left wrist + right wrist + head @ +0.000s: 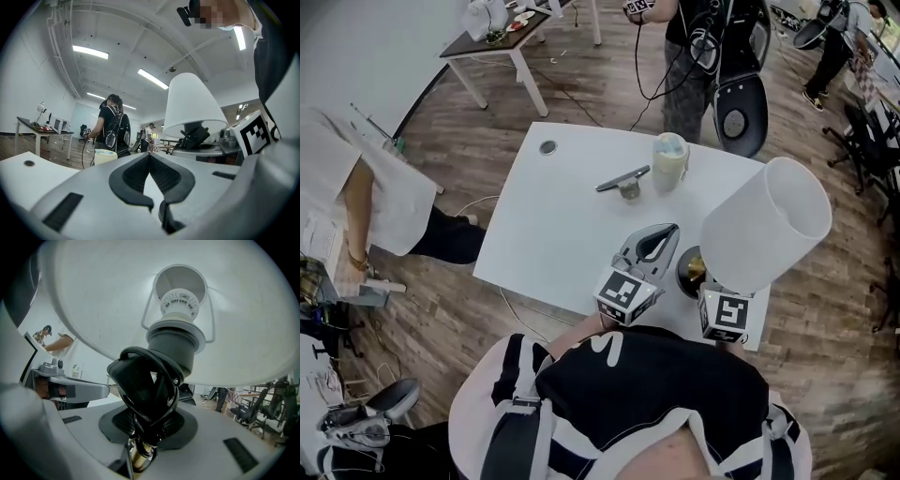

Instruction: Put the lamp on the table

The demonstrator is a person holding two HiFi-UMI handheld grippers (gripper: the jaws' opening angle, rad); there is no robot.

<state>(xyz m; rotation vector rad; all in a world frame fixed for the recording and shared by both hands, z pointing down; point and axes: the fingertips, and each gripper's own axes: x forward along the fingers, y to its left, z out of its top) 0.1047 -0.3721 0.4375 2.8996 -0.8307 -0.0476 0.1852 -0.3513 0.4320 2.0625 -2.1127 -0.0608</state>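
The lamp has a white cone shade [766, 225] and a black cord wound round its neck [147, 390] above a brass stem [139, 456]. My right gripper [150, 423] is shut on that cord-wrapped neck and holds the lamp tilted over the white table's [553, 234] front right corner. The lamp's dark round base [690, 270] shows just left of the shade; whether it touches the table I cannot tell. In the head view the shade hides the right gripper's [714, 286] jaws. My left gripper [652, 246] [150, 157] is shut on nothing, low over the table's front edge, left of the lamp [193, 105].
A pale lidded cup [669, 161] and a grey flat object on a small stand [623, 178] sit at the table's far side, a cable hole [547, 147] at its far left. One person [694, 66] stands behind the table, another [366, 192] left of it. Office chairs [867, 141] stand at right.
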